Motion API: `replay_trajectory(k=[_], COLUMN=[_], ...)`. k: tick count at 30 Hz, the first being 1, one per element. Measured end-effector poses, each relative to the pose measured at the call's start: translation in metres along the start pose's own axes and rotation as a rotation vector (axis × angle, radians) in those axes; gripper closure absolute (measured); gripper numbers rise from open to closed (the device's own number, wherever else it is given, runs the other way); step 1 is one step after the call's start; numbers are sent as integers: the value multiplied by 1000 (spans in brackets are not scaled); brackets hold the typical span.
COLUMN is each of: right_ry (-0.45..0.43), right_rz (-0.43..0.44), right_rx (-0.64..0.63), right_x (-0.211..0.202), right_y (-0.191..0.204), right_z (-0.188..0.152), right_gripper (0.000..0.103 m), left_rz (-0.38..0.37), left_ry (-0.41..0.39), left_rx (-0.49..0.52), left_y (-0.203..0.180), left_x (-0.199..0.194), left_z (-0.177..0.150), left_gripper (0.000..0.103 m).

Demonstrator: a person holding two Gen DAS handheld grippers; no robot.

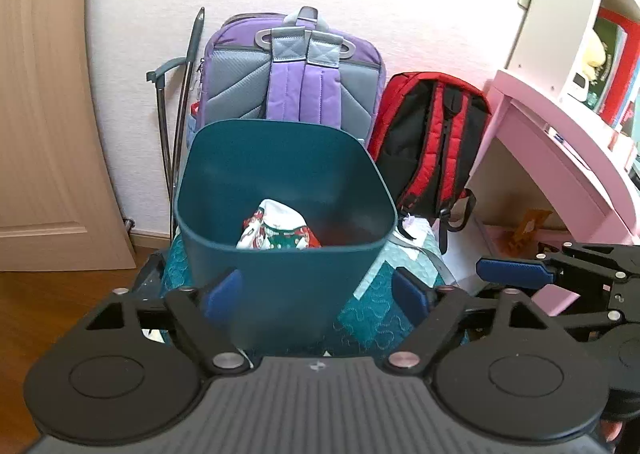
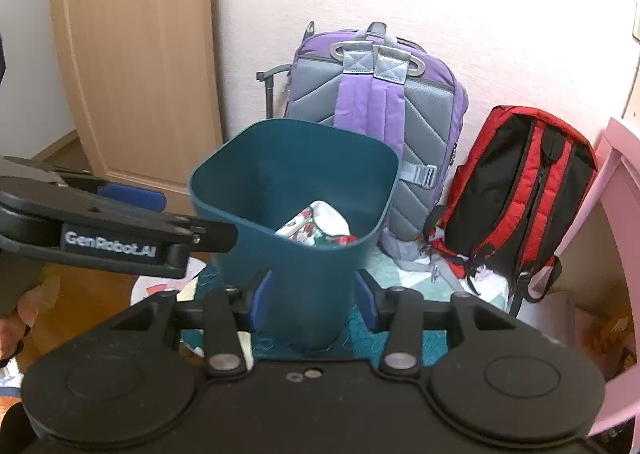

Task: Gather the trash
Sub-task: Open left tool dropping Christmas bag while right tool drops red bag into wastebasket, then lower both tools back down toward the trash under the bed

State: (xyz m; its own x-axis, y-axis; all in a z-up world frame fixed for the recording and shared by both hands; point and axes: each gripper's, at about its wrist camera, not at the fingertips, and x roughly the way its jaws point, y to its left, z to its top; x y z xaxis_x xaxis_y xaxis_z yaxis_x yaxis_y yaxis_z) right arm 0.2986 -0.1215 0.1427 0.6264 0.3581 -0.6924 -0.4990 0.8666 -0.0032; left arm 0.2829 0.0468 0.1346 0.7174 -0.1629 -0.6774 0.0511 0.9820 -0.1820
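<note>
Bin: a teal plastic bin (image 1: 280,189) is standing upright on a teal and mint quilted mat (image 1: 404,270), its mouth facing up toward both cameras.
Trash: 1 crumpled wrapper (image 1: 276,232), white with red and green print, is lying at the bottom of the bin, toward the near wall.
Left gripper: the left gripper (image 1: 320,296) is hovering in front of the bin with its 2 blue pads (image 1: 410,296) standing wide apart; nothing is sitting between them, and the bin is showing through the gap.
Right gripper: the right gripper (image 2: 316,300) is likewise spread, its jaws gaping and gripping nothing, with the bin's lower wall appearing between the pads.
Cross view: each gripper is showing at the edge of the other's camera, side by side and apart.
Behind the bin: a purple and grey backpack (image 1: 292,73) is leaning against the wall, just behind the bin.
To the right: a red and black backpack (image 1: 432,141) is leaning beside the purple one, next to a pink desk (image 1: 532,121).
To the left: a wooden door (image 1: 44,101) is standing beside the wall.
</note>
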Motion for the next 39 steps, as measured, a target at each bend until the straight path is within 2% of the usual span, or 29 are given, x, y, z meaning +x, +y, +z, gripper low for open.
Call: replay_trajectory(k=[7,9,12,17,21,28,35,39], right_ry=[10,26,58,113,186,341,475,549], right_rz=[29,44,65,60,88,106,82,22], right_rx=[20,35,55,112,207,291,423,524], right_x=[-12,-9,3,37,77,154,231,273], right_y=[7,8,9,8,2,-1,-17,-26], right_z=[-39,-54,-79,-127,-170,-246,-313,-350], right_gripper=[57,57,57,57,57,57,57,57], left_rz=[-21,-26,-14,30,85,124,167,193], left_ry=[17,21,28,53,92,226,392,480], left_rx=[-27,-36,-49,-33,-36,-44,-46,-37], left_y=[7,10,18,29,42,61,78,86], left_x=[-14,-13,-6,21,59,142,238,292], left_z=[-46,-61,-86,-126,-163,-222,-283,-312], left_gripper=[18,14,2,2,2,2,2,2])
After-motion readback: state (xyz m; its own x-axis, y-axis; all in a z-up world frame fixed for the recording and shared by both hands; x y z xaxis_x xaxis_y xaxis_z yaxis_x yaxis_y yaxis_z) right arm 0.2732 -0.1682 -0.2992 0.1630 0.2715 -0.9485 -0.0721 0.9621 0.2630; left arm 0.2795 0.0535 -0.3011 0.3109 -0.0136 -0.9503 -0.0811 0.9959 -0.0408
